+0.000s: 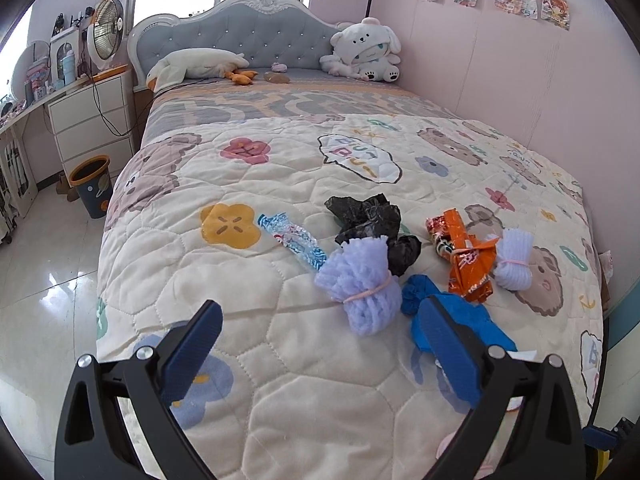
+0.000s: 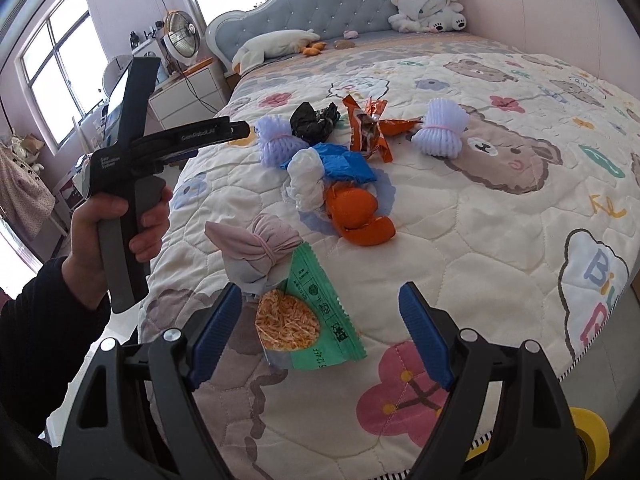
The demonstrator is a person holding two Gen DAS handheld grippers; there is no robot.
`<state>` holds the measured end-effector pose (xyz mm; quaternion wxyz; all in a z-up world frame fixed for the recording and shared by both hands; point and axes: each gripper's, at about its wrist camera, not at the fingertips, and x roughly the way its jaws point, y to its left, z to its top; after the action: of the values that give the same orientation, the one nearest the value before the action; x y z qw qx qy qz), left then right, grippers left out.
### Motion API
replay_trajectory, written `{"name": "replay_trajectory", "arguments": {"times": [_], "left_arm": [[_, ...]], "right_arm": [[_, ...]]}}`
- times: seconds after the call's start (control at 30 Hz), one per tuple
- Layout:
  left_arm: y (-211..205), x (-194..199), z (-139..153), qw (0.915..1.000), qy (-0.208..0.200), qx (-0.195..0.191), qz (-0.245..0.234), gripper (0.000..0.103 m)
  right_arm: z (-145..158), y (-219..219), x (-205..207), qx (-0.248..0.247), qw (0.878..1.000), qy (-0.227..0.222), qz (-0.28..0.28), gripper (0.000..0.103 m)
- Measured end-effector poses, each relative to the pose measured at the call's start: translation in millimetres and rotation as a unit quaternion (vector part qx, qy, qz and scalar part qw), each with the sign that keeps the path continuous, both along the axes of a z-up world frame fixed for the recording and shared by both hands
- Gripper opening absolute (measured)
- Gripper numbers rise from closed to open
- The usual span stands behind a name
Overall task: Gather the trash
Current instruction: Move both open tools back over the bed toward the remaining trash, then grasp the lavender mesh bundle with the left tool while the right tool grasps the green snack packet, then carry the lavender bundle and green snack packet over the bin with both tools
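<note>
Both grippers hang over the near end of a quilted bed (image 1: 280,400), empty. Left gripper (image 1: 320,320) jaws spread wide, nothing between them; a purple foam net (image 1: 358,288), tied with a pink band, lies just beyond the gap, and a blue plastic bag (image 1: 420,292) shows partly behind the right finger. Right gripper (image 2: 320,304) also spread wide, holding nothing; a green snack packet (image 2: 320,320) lies on the quilt between its fingers, touching a pinkish tied bundle (image 2: 256,248) on its far left.

Trash is scattered across the near middle of the quilt: black plastic bag (image 1: 364,216), clear blue-print wrapper (image 1: 292,240) to its left, orange wrapper (image 1: 464,256) to its right, second foam net (image 1: 512,260) further right. Right view adds orange peel (image 2: 356,216) and a white crumpled bag (image 2: 306,180), touching each other.

Waste bin (image 1: 90,184) stands on the floor, left of the bed, well apart from the trash
</note>
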<state>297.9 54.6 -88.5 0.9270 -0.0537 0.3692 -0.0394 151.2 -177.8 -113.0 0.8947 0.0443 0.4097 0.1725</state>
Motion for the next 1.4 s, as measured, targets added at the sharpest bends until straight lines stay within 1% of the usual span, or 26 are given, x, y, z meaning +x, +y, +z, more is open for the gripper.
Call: {"name": "replay_trajectory", "arguments": {"times": [0.1,0.23,0.33,0.4,0.47,0.5,0.53,0.6,0.63,0.7,0.77,0.8,0.87,1.0,1.03,1.07,1.17,1.27,1.4], "left_arm": [[0,12,-8,1.0,0.008,0.001,0.006,0.095],[0,23,-11,0.9996,0.01,-0.024,0.011,0.095],[-8,30,-14,0.9999,0.007,-0.015,0.002,0.095],[-12,34,-16,0.9999,0.008,-0.009,0.001,0.093],[-12,39,-21,0.9997,0.018,-0.019,0.0,0.083],[-12,40,-24,0.9994,0.023,-0.026,0.0,0.081],[-13,41,-27,0.9991,0.026,-0.033,-0.001,0.078],[-16,43,-32,0.9989,0.03,-0.036,-0.004,0.065],[-18,43,-34,0.9986,0.032,-0.04,-0.009,0.062],[-24,43,-37,0.9984,0.031,-0.044,-0.02,0.045],[-29,43,-37,0.9986,0.026,-0.037,-0.027,0.04],[-31,42,-36,0.9988,0.021,-0.034,-0.027,0.037],[-31,42,-35,0.9989,0.015,-0.034,-0.029,0.034],[-25,37,-31,0.998,0.006,-0.056,-0.027,0.03],[-22,36,-30,0.9977,0.005,-0.062,-0.026,0.03],[-20,34,-28,0.9974,0.003,-0.067,-0.026,0.03],[-12,27,-21,0.9965,-0.004,-0.08,-0.025,0.029],[-4,18,-14,0.9957,-0.012,-0.088,-0.025,0.029],[8,5,-4,0.9947,-0.02,-0.099,-0.02,0.029]], "right_arm": [[-6,5,3,-0.007,1.0,0.004,0.005,0.077],[-12,10,7,-0.018,1.0,0.009,0.009,0.077],[-17,12,10,-0.022,1.0,0.013,0.012,0.077],[-20,12,13,-0.021,1.0,0.018,0.014,0.077],[-23,13,15,-0.018,0.999,0.023,0.017,0.075],[-24,14,16,-0.018,0.999,0.025,0.019,0.074],[-25,15,17,-0.019,0.999,0.027,0.021,0.07],[-29,17,19,-0.021,0.999,0.033,0.026,0.067],[-30,18,20,-0.02,0.999,0.035,0.028,0.063],[-32,20,21,-0.019,0.999,0.039,0.03,0.058],[-34,22,22,-0.02,0.998,0.041,0.035,0.054],[-34,23,22,-0.021,0.998,0.041,0.036,0.054],[-34,23,22,-0.019,0.998,0.038,0.038,0.05],[-32,25,19,-0.02,0.998,0.033,0.041,0.046],[-32,26,19,-0.021,0.999,0.03,0.04,0.045],[-31,26,19,-0.021,0.999,0.028,0.039,0.04],[-30,26,18,-0.022,0.999,0.023,0.038,0.034],[-29,27,16,-0.024,0.999,0.02,0.038,0.03],[-26,27,13,-0.02,0.999,0.018,0.039,0.027]]}}
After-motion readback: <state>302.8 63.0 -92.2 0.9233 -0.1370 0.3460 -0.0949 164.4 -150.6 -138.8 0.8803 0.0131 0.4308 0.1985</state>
